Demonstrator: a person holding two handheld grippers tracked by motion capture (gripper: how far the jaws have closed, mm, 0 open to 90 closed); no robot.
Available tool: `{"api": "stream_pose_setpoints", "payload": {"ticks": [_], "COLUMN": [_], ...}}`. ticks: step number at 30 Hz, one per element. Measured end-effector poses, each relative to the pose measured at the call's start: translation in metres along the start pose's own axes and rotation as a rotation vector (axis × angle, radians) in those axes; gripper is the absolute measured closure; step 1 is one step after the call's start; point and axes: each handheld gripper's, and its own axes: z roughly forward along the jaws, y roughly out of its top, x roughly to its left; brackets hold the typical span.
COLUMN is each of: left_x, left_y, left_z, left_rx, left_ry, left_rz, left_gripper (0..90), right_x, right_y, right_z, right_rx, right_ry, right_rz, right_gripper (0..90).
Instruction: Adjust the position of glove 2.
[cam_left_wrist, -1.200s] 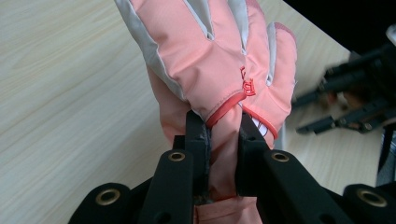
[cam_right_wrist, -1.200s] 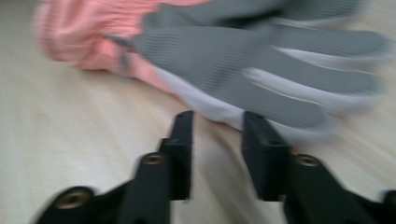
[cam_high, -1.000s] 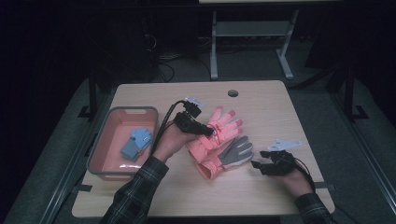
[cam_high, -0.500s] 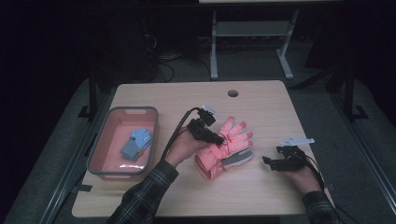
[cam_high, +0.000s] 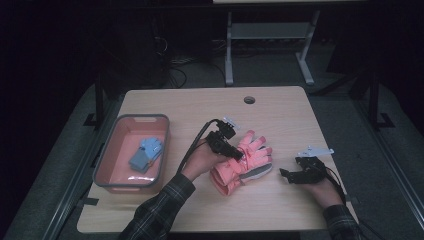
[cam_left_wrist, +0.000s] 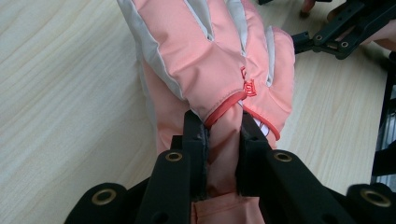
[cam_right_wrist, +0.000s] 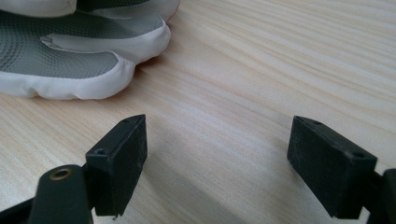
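Pinching the pink glove (cam_left_wrist: 219, 65), the left tongs (cam_left_wrist: 223, 140) grip it while the right tongs (cam_right_wrist: 217, 163) gape beside it.

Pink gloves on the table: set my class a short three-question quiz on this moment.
1. True or false: the left gripper is shut on the pink gloves.
2. What lies in the red bin? A) a blue glove B) a cup C) a spoon
3. The right gripper has its jaws ____, with bare table between them.

Key: 1 true; 2 A, the blue glove; 3 open, having just been opening.
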Motion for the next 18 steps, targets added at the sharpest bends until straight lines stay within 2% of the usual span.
{"api": "stream_pose_setpoints", "payload": {"ticks": [6, 7, 11, 15, 18], "left_x": [-0.006, -0.010, -0.017, -0.015, -0.011], "left_y": [0.006, 0.007, 0.010, 0.008, 0.004], "left_z": [-0.008, -0.010, -0.012, -0.001, 0.007], "left_rx": [0.008, 0.000, 0.018, 0.045, 0.039], "left_ry": [-0.018, -0.020, -0.029, -0.010, -0.010], "left_rz": [0.007, -0.001, 0.022, 0.023, 0.014], "left_gripper": [77.0, 77.0, 77.0, 76.5, 75.8], "right_x": [0.000, 0.000, 0.000, 0.001, 0.001], "right_y": [0.000, 0.000, 0.000, 0.000, 0.000], "right_z": [0.001, 0.001, 0.001, 0.001, 0.000], "right_rx": [-0.002, -0.002, -0.003, -0.001, -0.001], "right_ry": [-0.004, -0.004, -0.005, -0.006, -0.006], "right_rz": [-0.007, -0.006, -0.007, -0.003, -0.004], "right_gripper": [19.4, 19.4, 19.5, 19.4, 19.4]}}
